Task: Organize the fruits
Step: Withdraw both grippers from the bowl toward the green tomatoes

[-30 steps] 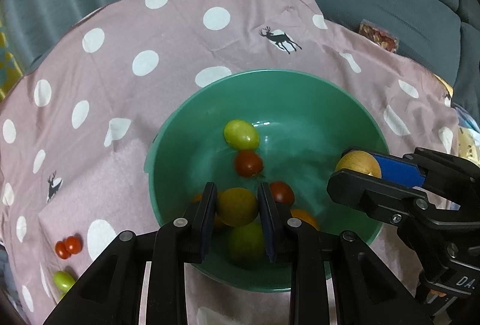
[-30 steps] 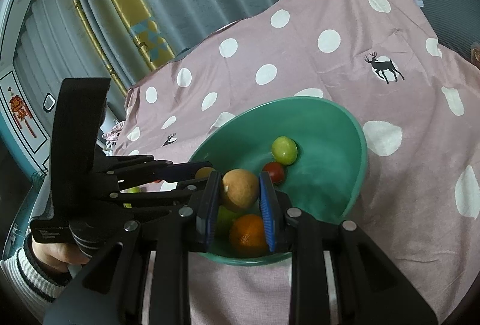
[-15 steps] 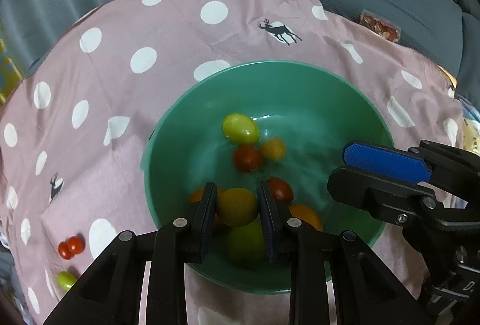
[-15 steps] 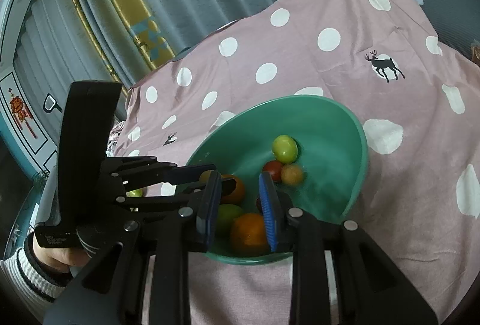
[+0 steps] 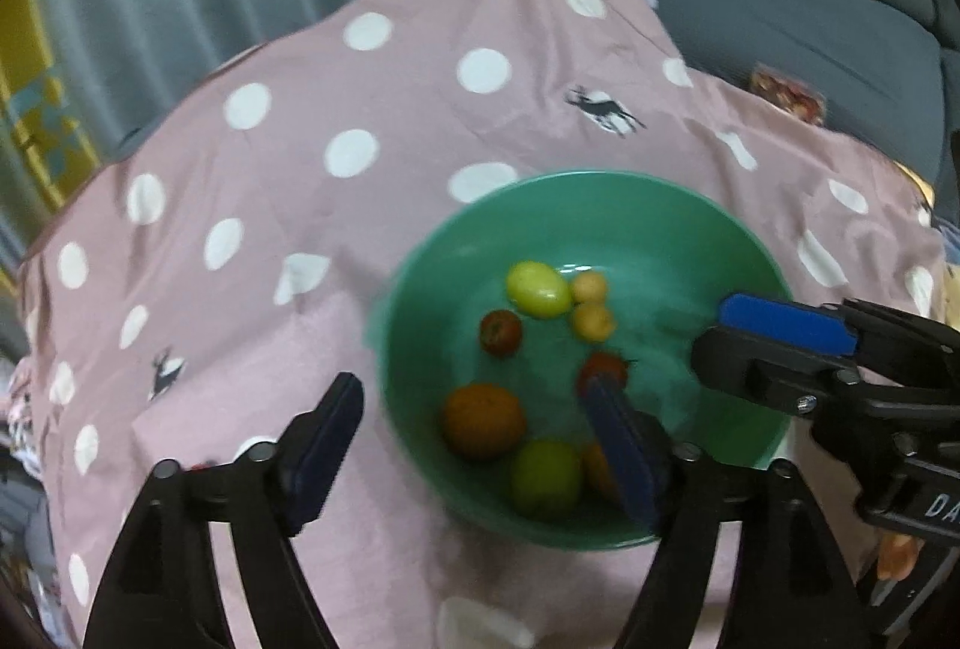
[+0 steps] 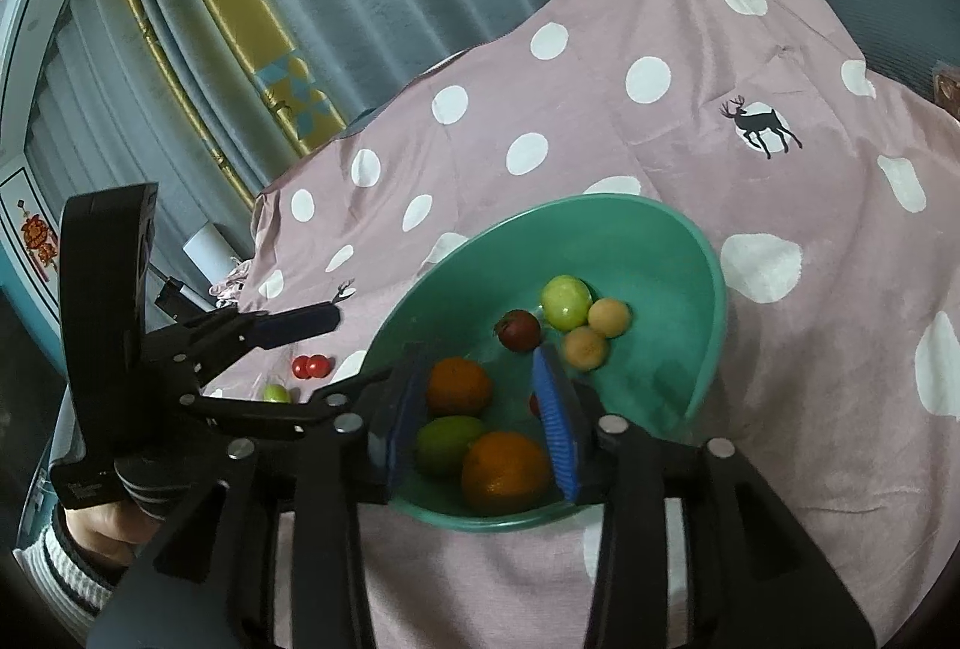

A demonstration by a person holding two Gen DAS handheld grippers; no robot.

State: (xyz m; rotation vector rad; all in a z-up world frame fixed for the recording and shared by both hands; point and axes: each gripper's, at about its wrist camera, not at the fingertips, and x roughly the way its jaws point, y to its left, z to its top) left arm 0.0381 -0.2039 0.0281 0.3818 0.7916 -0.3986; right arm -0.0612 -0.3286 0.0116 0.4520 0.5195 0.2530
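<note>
Two grippers hang at the near rim of the green bowl [image 6: 708, 289]: your left gripper [image 5: 480, 445] is spreading wide, empty, one finger outside the rim; your right gripper [image 6: 480, 409] is opening, clamping nothing. Inside the bowl lie oranges [image 6: 504, 469], a lime [image 6: 447, 442], tomatoes and pale fruits. Beyond the bowl's left side, two cherry tomatoes [image 6: 311, 366] sit on the spotted cloth [image 6: 600, 109].
</note>
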